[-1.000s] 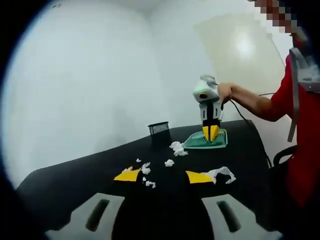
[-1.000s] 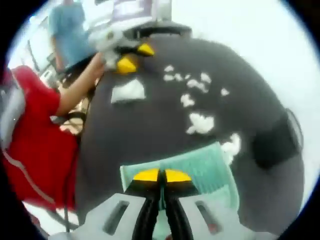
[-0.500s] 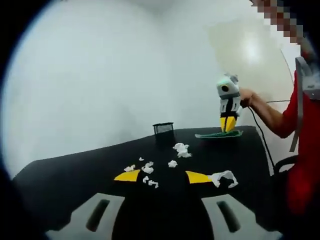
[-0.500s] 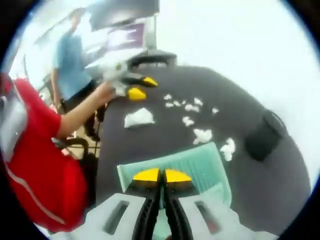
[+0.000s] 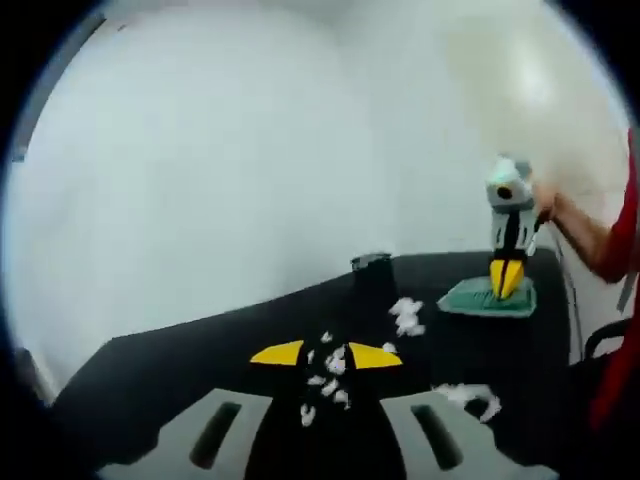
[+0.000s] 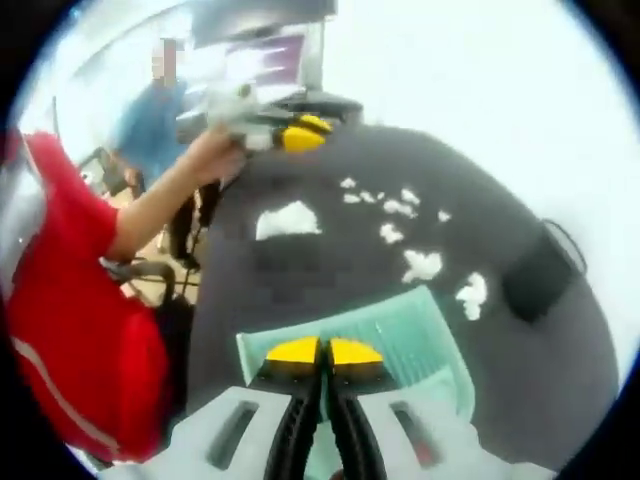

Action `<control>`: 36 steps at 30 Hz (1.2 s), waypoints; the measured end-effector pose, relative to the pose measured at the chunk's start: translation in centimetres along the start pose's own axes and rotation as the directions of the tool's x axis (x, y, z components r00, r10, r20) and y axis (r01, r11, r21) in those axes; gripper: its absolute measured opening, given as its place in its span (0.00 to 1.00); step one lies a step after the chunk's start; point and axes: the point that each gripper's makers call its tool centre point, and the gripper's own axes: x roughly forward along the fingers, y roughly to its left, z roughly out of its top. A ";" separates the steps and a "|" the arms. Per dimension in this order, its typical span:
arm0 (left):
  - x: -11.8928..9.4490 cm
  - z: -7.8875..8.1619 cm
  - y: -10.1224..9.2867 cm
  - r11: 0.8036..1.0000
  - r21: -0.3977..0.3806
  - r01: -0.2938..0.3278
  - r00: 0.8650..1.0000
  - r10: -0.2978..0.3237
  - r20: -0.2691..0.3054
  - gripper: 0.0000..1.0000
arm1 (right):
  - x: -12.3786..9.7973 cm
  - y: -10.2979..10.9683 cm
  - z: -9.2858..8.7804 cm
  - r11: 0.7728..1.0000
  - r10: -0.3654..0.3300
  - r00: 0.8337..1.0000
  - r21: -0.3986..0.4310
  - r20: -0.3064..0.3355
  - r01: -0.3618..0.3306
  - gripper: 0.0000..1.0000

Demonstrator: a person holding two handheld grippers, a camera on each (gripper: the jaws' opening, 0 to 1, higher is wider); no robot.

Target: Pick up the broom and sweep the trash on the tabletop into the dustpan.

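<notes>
Green dustpan (image 6: 400,345) is pinched tight in the right gripper (image 6: 323,352); left gripper (image 5: 326,355) hangs wide open over white paper scraps (image 5: 330,375) on the black tabletop (image 5: 200,350).

My right hand-held gripper (image 6: 322,352) is covering the near part of the green dustpan (image 6: 400,335) it is clamping, motion blur is smearing the white scraps (image 5: 327,372) on the table (image 5: 180,360), and the small black container (image 5: 371,264) is staying too blurred to identify.
</notes>
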 end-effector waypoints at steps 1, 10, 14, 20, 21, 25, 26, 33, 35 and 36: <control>0.3 0.6 -0.8 1.000 -0.017 0.025 1.000 -0.025 0.001 0.18 | -0.1 -0.1 0.1 1.000 -0.006 1.000 0.009 0.007 0.006 0.04; 2.9 2.1 -12.0 0.930 -0.272 0.248 0.953 -0.284 -0.101 0.21 | -1.6 0.2 0.2 0.997 -0.074 0.996 0.007 0.052 0.074 0.04; 4.5 -0.5 -16.4 0.847 -0.415 0.333 0.895 -0.423 -0.144 0.20 | -2.1 0.4 0.2 0.995 -0.096 0.993 0.005 0.075 0.096 0.04; 5.9 -3.6 -19.1 0.804 -0.487 0.341 0.849 -0.486 -0.207 0.17 | -2.2 0.6 0.0 0.990 -0.136 0.986 -0.027 0.099 0.139 0.04; 6.0 -3.6 -19.6 0.778 -0.519 0.353 0.840 -0.508 -0.190 0.15 | -2.2 0.6 0.0 0.989 -0.142 0.985 -0.030 0.101 0.146 0.04; 6.1 -3.7 -20.3 0.728 -0.579 0.367 0.824 -0.543 -0.160 0.12 | -2.1 0.6 0.0 0.983 -0.169 0.979 -0.053 0.111 0.175 0.04; 6.1 -3.7 -20.5 0.724 -0.580 0.373 0.822 -0.548 -0.156 0.13 | -2.1 0.6 0.0 0.982 -0.170 0.979 -0.061 0.112 0.177 0.04; 6.6 -5.5 -21.1 0.750 -0.549 0.369 0.796 -0.560 -0.230 0.13 | -1.8 0.7 -0.3 0.980 -0.174 0.978 -0.080 0.117 0.184 0.04; 6.9 -5.7 -20.7 0.754 -0.547 0.364 0.800 -0.554 -0.231 0.12 | -1.8 0.6 -0.4 0.980 -0.176 0.977 -0.077 0.121 0.186 0.04; 6.9 -5.6 -20.7 0.752 -0.546 0.369 0.800 -0.556 -0.225 0.10 | -1.7 0.5 -0.4 0.980 -0.176 0.976 -0.071 0.125 0.186 0.04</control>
